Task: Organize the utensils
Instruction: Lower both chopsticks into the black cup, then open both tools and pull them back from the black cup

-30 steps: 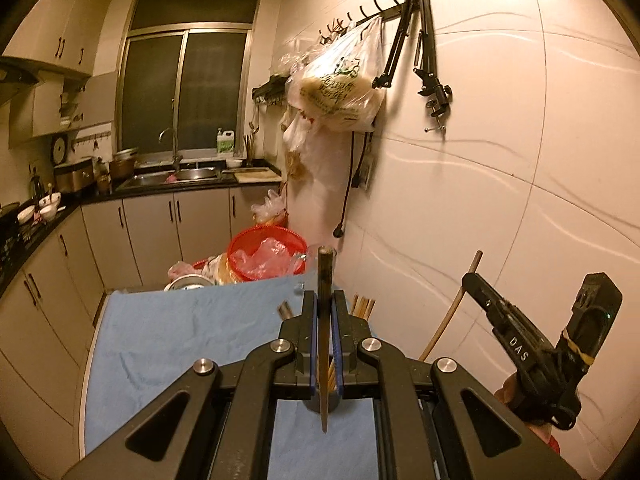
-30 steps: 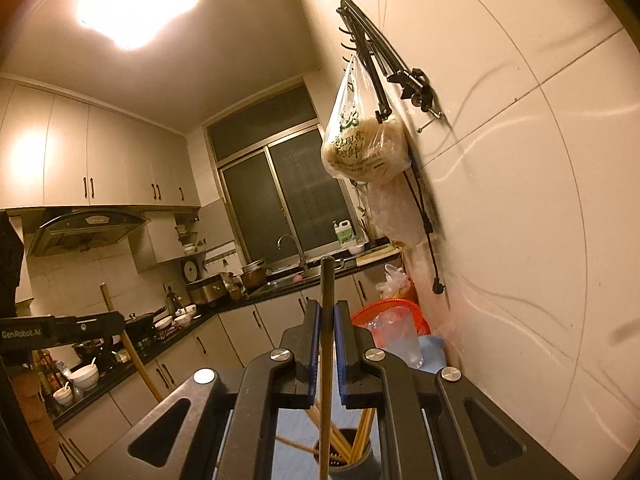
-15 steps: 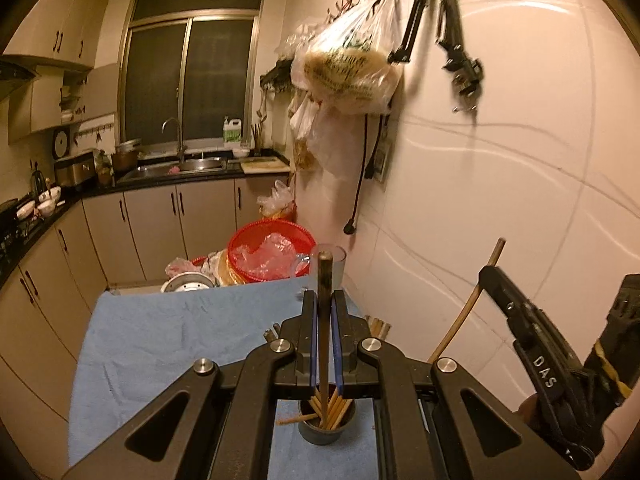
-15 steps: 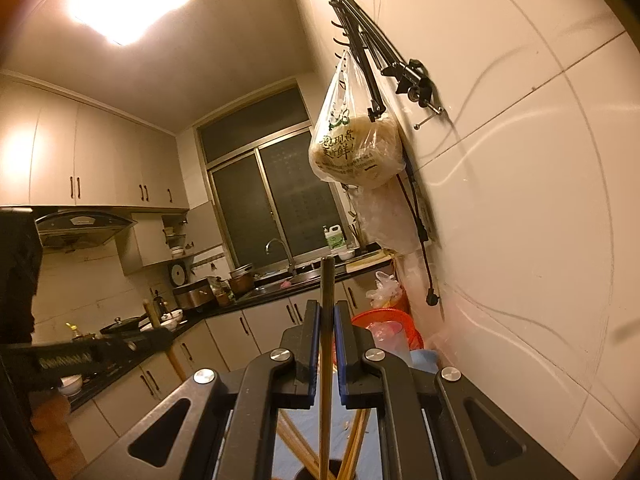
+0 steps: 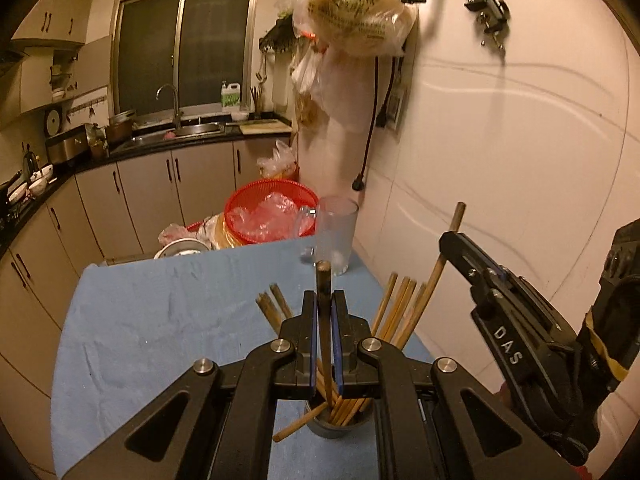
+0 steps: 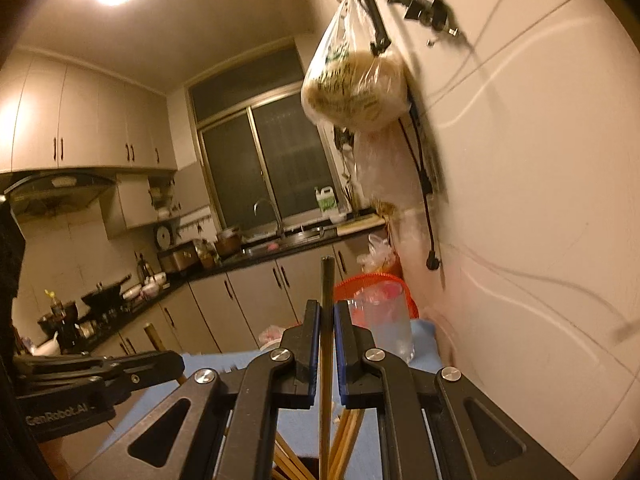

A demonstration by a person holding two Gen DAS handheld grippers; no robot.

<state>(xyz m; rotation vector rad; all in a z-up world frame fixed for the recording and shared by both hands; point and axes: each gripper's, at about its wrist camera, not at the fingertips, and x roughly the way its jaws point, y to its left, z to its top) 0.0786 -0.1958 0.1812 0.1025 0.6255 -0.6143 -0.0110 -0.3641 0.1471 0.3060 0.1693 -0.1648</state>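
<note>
A grey holder cup (image 5: 340,426) stands on the blue cloth (image 5: 168,320) with several wooden chopsticks (image 5: 394,312) fanned out of it. My left gripper (image 5: 325,304) is shut on one dark chopstick (image 5: 323,280), held upright right above the cup, its lower end among the others. My right gripper (image 6: 327,316) is shut on another chopstick (image 6: 327,280), also upright over the cup, whose chopsticks (image 6: 348,436) show below. The right gripper's body (image 5: 516,344) shows at the right of the left wrist view, holding its chopstick (image 5: 442,256).
A clear glass (image 5: 335,236) stands at the cloth's far edge by the white wall (image 5: 500,152). A red basket (image 5: 272,212) with plastic bags sits behind it. A bag (image 5: 356,8) hangs from wall hooks above. Kitchen cabinets and a sink (image 5: 192,130) lie beyond.
Both grippers have tilted down and come lower toward the cup, each keeping its chopstick. The cup and its chopsticks have come into the left wrist view.
</note>
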